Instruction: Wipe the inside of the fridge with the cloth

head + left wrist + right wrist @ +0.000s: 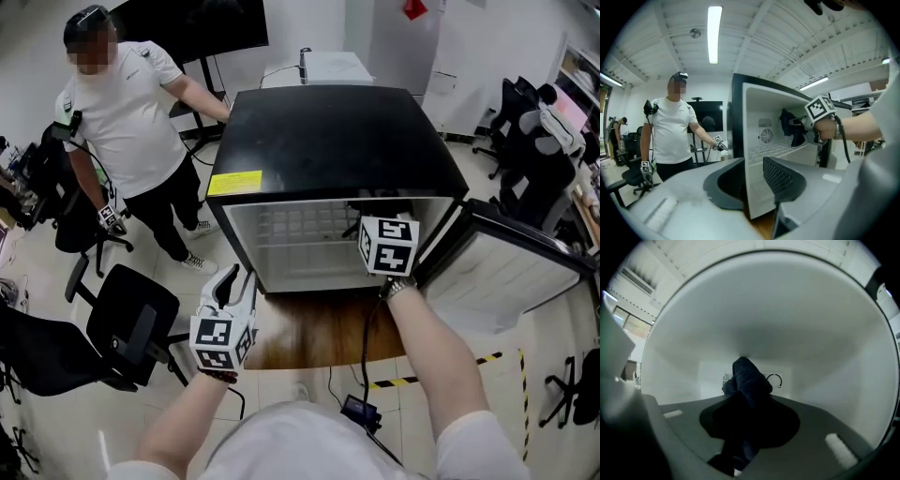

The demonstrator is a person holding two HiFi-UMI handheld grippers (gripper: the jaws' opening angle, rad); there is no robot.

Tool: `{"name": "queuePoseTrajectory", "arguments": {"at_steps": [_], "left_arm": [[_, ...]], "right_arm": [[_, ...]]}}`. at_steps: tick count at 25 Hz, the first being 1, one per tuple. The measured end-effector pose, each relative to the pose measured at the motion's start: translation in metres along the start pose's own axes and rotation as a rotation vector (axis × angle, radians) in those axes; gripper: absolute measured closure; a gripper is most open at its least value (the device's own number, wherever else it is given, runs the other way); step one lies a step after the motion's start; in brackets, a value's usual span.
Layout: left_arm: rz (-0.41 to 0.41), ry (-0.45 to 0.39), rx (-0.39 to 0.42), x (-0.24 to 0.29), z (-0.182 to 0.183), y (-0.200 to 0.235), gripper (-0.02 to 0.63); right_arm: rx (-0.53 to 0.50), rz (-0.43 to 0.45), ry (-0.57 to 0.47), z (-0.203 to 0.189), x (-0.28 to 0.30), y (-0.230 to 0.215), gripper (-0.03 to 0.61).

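Observation:
A small black fridge (328,131) stands on a wooden table (309,333), its door (511,267) swung open to the right. My right gripper (740,430) reaches into the white interior high up on the right side and is shut on a dark blue cloth (749,378), which bunches up in front of the back wall. The left gripper view shows the cloth (790,125) hanging from that gripper (805,124). My left gripper (236,279) hovers outside at the fridge's lower left front corner. Its jaws stand apart, and the left wall's front edge (757,187) shows between them.
A person in a white shirt (127,103) stands to the left of the fridge, one hand on its top corner. Black office chairs (122,328) crowd the floor at the left. A wire shelf (300,225) lies inside the fridge. A cable (366,347) hangs from my right wrist.

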State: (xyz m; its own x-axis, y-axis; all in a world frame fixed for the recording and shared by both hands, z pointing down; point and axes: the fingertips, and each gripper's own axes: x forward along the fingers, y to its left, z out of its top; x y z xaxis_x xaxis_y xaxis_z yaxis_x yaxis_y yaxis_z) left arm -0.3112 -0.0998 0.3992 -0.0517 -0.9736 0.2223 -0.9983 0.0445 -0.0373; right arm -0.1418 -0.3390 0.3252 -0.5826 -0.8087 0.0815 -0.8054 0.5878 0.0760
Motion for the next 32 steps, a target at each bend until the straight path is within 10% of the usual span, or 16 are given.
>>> {"name": "queuePoseTrajectory", "arguments": {"at_steps": [7,18,32], "left_arm": [[-0.145,-0.083,0.011,0.013,0.035,-0.050,0.486],[0.020,-0.040,-0.011,0.005,0.011,0.003,0.469],[-0.026,-0.030,0.040,0.017,0.014,0.017,0.443]], "right_arm": [[-0.009,0.065,0.036,-0.006,-0.018,0.025,0.472],[0.043,0.232,0.118,-0.013,0.000,0.131,0.472],[0.073,0.272,0.281,-0.052,0.052,0.208,0.472]]}}
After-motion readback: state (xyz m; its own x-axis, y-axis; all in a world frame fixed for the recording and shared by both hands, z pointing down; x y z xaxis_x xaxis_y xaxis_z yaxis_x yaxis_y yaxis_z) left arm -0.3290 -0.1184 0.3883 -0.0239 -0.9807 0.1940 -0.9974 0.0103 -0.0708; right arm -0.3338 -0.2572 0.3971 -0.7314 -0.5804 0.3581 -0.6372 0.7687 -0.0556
